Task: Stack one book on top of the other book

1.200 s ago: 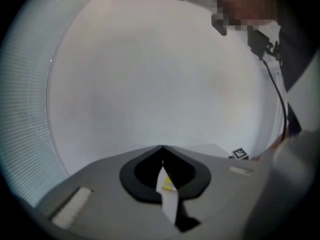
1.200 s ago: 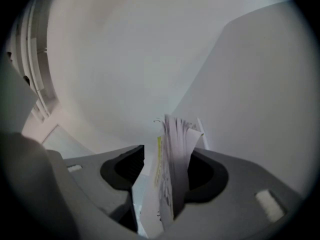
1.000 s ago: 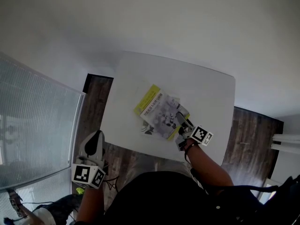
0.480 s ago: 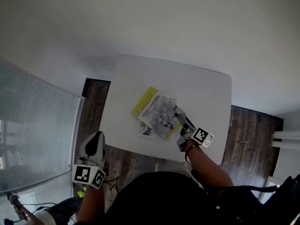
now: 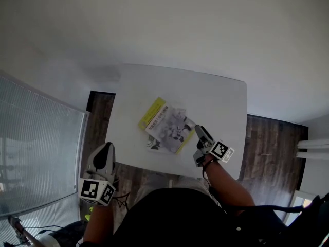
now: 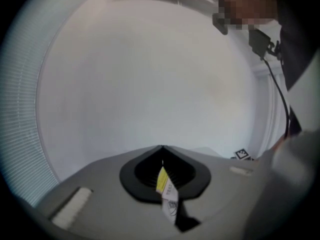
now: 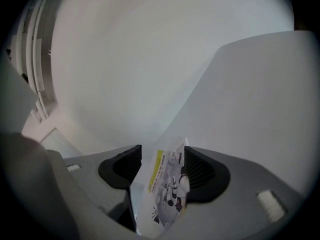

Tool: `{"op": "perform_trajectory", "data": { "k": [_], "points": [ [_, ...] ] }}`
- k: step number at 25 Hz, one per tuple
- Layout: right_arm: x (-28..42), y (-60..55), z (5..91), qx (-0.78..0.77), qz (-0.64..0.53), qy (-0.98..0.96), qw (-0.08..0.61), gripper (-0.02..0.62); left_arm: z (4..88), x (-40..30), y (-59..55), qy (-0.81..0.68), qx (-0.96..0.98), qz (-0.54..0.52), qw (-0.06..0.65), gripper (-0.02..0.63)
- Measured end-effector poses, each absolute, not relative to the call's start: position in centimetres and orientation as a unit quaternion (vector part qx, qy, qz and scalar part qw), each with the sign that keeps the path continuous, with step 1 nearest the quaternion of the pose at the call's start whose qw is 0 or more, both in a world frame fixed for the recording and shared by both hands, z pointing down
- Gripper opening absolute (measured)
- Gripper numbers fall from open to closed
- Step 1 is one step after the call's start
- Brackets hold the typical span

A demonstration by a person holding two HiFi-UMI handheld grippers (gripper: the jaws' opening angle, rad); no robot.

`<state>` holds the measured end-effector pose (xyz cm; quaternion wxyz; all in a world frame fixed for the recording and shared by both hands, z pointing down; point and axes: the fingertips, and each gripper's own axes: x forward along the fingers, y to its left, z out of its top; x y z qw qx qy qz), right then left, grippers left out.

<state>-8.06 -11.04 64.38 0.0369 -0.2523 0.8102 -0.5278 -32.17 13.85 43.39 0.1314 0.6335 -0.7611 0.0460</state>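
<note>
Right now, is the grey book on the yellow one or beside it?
On it: the grey book lies askew over the yellow book; the right gripper is open.

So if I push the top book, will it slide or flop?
The top book looks thin, so likely floppy if lifted by one edge. Lying flat and skewed on the yellow book, it would probably slide, not tip.

Seen from above the person, the head camera looks steeply down on the white table [image 5: 221,94] and the stacked books [image 5: 165,125] by its near edge. The right gripper [image 5: 198,129] camera faces the books closely from that edge. The left gripper [image 5: 106,148] camera watches them from farther off, beyond the near left corner.
</note>
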Motion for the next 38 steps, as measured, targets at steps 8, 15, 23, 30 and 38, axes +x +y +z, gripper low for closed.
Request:
{"op": "perform_trajectory", "data": {
  "k": [8, 15, 23, 30, 38],
  "points": [
    [-5.6, -11.9, 62.9, -0.269, -0.508, 0.817, 0.053, 0.270, 43.3, -30.9, 11.9, -0.745, 0.654, 0.034, 0.129, 0.006],
    [-3.2, -12.7, 60.1, -0.294, -0.444, 0.845, 0.052, 0.255, 42.7, -29.2, 9.8, -0.726, 0.677, 0.030, 0.114, 0.006],
    [-1.5, -12.4, 55.7, -0.311, -0.317, 0.895, 0.032, 0.156, 42.4, -27.1, 8.0, -0.699, 0.707, 0.043, 0.095, 0.006],
    [-0.5, -11.2, 51.6, -0.304, -0.221, 0.926, 0.025, 0.089, 41.9, -26.2, 6.9, -0.678, 0.729, 0.051, 0.081, 0.006],
    [0.0, -10.2, 49.1, -0.320, -0.088, 0.943, -0.035, 0.041, 41.7, -25.5, 6.1, -0.664, 0.743, 0.041, 0.068, 0.006]
  ]
}}
